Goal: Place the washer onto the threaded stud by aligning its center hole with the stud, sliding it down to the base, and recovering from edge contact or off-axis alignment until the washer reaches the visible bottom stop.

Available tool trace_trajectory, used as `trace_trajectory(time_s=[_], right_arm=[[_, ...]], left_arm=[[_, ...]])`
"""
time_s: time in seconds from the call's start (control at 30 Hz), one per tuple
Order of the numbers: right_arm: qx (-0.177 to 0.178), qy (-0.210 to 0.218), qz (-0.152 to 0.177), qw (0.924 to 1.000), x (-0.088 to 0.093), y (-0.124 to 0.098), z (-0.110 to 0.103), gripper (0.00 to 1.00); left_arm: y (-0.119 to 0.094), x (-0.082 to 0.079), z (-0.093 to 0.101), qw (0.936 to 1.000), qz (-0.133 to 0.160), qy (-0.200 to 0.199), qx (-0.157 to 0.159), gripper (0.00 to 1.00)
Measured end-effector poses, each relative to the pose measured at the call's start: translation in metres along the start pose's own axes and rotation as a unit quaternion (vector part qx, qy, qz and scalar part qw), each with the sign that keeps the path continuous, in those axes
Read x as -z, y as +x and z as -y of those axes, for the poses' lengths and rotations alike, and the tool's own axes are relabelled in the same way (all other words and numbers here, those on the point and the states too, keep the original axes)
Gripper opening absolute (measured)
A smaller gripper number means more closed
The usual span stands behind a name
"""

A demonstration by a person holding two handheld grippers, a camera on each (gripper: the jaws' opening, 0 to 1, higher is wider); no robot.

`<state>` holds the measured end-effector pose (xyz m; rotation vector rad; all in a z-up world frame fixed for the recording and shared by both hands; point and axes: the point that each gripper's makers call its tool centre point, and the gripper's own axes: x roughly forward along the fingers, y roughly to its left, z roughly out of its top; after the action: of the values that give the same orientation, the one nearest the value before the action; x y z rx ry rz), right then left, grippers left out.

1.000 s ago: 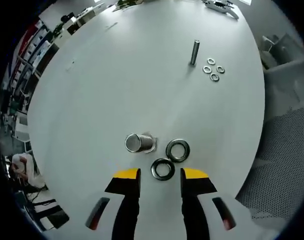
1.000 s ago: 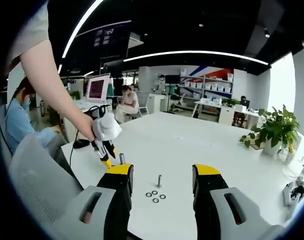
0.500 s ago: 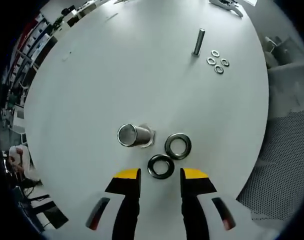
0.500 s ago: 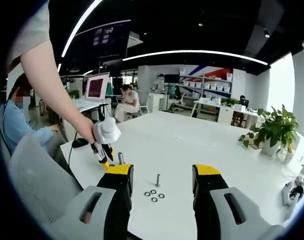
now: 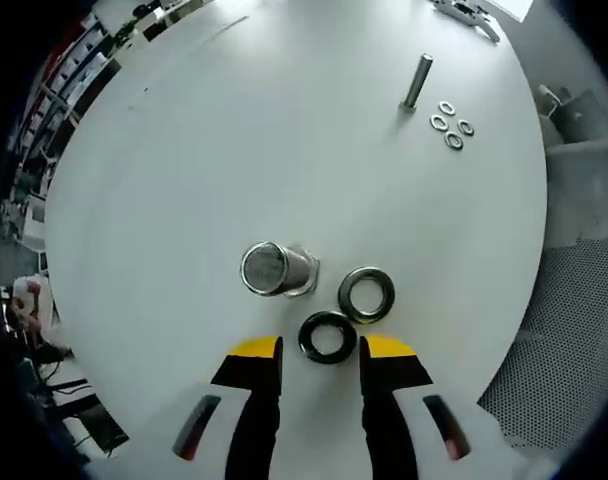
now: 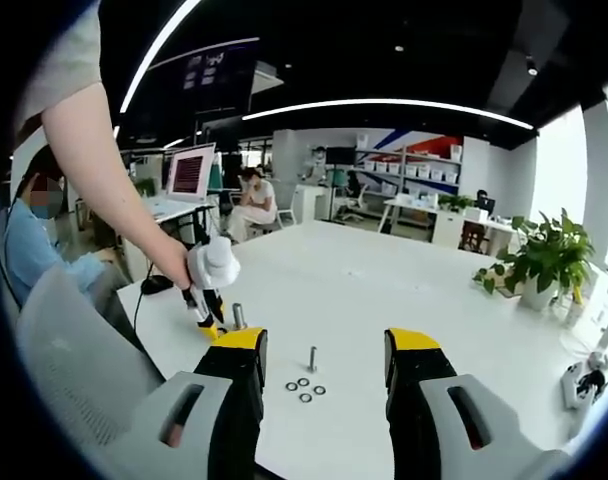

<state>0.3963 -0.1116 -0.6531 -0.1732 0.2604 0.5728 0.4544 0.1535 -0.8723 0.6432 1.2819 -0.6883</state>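
The left tongs (image 5: 321,350) are looking down on a white tabletop (image 5: 234,150) with their yellow-tipped jaws standing apart and holding nothing. A dark washer (image 5: 327,337) is lying flat on the tabletop just ahead of the gap between those jaws, close to the tabletop's near edge, and a second washer (image 5: 367,295) is lying just beside it, a little farther in; whether the two are touching cannot be told. Beside them, the large threaded stud (image 5: 274,269) is standing upright on its base, seen almost end-on, with no washer on it. Well apart, toward the far edge of the tabletop, a slimmer stud (image 5: 416,82) is standing with four small washers (image 5: 451,124) clustered just beside it. In the right gripper view, the right tongs (image 6: 324,360) are hovering above the tabletop with their jaws wide apart and empty, and the slim stud and small washers are showing between them on the white surface. There too, a person's hand (image 6: 174,262) is gripping the left tongs and pointing them down at the tabletop next to the large stud, near the tabletop's edge. A potted plant (image 6: 544,262) is sitting toward the opposite side of the tabletop, and a seated person (image 6: 252,205) is working at a desk beyond it.
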Motion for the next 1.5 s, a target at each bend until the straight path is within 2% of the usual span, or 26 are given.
trace_trajectory(time_s=[0.4, 0.57, 0.73, 0.9, 1.0, 1.5], right_arm=[[0.002, -0.001, 0.000, 1.0000, 0.000, 0.000, 0.001, 0.49], [0.003, 0.000, 0.000, 1.0000, 0.000, 0.000, 0.001, 0.49], [0.002, 0.000, 0.001, 1.0000, 0.000, 0.000, 0.001, 0.49], [0.003, 0.001, 0.002, 1.0000, 0.000, 0.000, 0.002, 0.49], [0.004, 0.002, 0.002, 1.0000, 0.000, 0.000, 0.002, 0.49], [0.005, 0.001, 0.004, 1.0000, -0.001, -0.001, 0.002, 0.49]], left_arm=[[0.003, -0.004, 0.004, 0.9999, -0.001, 0.009, 0.012, 0.25], [0.003, -0.003, 0.004, 0.9998, -0.003, -0.007, 0.017, 0.25], [0.003, -0.003, 0.004, 0.9998, -0.005, -0.006, 0.019, 0.25], [0.003, -0.002, 0.008, 0.9994, -0.014, 0.023, 0.022, 0.27], [0.005, -0.002, 0.006, 0.9994, -0.018, 0.019, 0.022, 0.28], [-0.006, -0.003, 0.019, 0.9995, -0.018, 0.018, 0.021, 0.28]])
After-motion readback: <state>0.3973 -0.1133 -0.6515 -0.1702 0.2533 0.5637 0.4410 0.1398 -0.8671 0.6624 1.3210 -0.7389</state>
